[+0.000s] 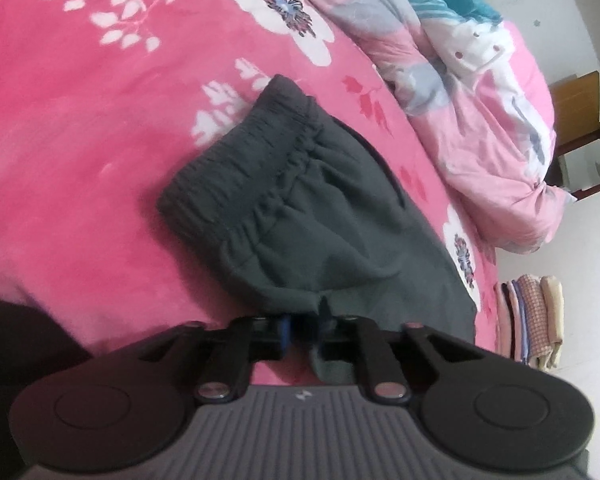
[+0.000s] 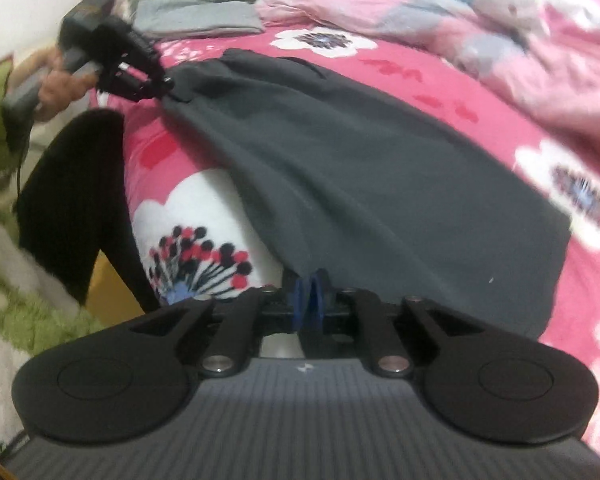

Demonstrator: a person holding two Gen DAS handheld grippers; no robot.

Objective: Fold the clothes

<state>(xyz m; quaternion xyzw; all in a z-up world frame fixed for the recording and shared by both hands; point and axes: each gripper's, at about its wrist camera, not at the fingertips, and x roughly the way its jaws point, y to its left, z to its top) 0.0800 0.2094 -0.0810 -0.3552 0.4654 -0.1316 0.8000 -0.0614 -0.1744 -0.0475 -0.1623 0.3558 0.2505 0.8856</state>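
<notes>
1. A pair of dark grey fleece trousers with a gathered elastic waistband [image 1: 300, 208] lies stretched along a pink floral bedsheet [image 1: 80, 128], held at two points on its near edge by a person working a hand-held gripper in each hand.

2. The left hand-held gripper [image 1: 304, 330] has its blue-padded fingers pinched together on a fold of grey cloth at the trousers' near edge, just below the waistband; the waistband runs away from it, up and to the left in that view.

3. The right hand-held gripper [image 2: 310, 300] is likewise clamped on the grey cloth, at the opposite end of the same near edge. From there the trousers [image 2: 372, 184] spread away toward the crumpled pink and blue quilt [image 2: 480, 28].

4. The relation that matters: the garment's long axis runs from one gripper to the other, seen in the right wrist view as a taut edge rising to the left hand-held gripper [image 2: 162, 84], well apart. Each hand is nearest its own end, the left at the waist and the right at the leg end, as far as the blur allows.

5. Judged from this, the cloth lies doubled lengthwise; any fold to come would likely bring one end toward the other along that axis.

6. A folded grey cloth [image 2: 196, 20] sits beyond the trousers, beside the quilt.
</notes>
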